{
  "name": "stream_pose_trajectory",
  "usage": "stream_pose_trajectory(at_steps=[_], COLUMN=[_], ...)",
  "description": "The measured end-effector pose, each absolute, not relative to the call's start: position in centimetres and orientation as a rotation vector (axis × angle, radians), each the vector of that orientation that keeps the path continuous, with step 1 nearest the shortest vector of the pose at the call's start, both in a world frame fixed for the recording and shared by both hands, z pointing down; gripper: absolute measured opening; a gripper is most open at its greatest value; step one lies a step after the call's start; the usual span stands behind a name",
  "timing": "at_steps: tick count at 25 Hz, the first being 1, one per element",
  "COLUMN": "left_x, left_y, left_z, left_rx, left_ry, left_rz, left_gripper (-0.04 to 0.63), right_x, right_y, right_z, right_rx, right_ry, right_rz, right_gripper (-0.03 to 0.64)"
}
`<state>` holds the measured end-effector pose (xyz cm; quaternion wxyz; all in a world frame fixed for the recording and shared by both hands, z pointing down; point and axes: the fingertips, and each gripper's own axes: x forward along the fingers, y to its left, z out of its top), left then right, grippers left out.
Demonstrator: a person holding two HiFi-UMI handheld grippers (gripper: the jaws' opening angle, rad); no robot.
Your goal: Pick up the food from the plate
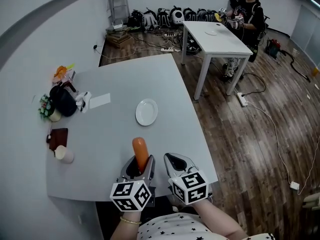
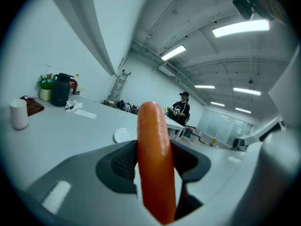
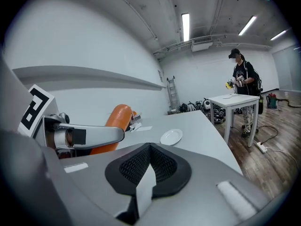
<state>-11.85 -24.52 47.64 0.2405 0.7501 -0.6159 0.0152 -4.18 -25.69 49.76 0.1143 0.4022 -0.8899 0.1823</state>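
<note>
An orange sausage (image 1: pixel 140 153) stands nearly upright between the jaws of my left gripper (image 1: pixel 139 166), which is shut on it close to the table's near edge. In the left gripper view the sausage (image 2: pixel 154 164) fills the gap between the dark pads (image 2: pixel 123 164) and sticks out past them. The white plate (image 1: pixel 146 112) lies empty farther out on the grey table (image 1: pixel 110 149); it also shows small in both gripper views (image 2: pixel 123 135) (image 3: pixel 171 137). My right gripper (image 1: pixel 173 160) hovers just right of the left one, shut with nothing in it (image 3: pixel 149 150).
At the table's left stand a black kettle (image 1: pixel 64 102), a small plant (image 1: pixel 46 107), a paper cup (image 1: pixel 63 154), a brown pad (image 1: pixel 58 136) and a white sheet (image 1: pixel 99 100). Behind, a person (image 1: pixel 248 11) stands by a white table (image 1: pixel 215 37); cables cross the wooden floor.
</note>
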Motion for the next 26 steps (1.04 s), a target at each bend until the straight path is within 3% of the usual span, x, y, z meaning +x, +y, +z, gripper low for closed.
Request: stream_pose_trajectory(at_steps=[26], left_x=[-9.9], left_y=[-22.5], left_z=[45.5], left_rx=[2.113], left_ry=[-1.655], left_rz=[-0.045], left_gripper=[0.213], right_x=[-3.2], right_y=[-24.0], right_z=[47.5], right_rx=[1.233], right_ry=[-2.639], right_rz=[0.451], right_gripper=[-0.002])
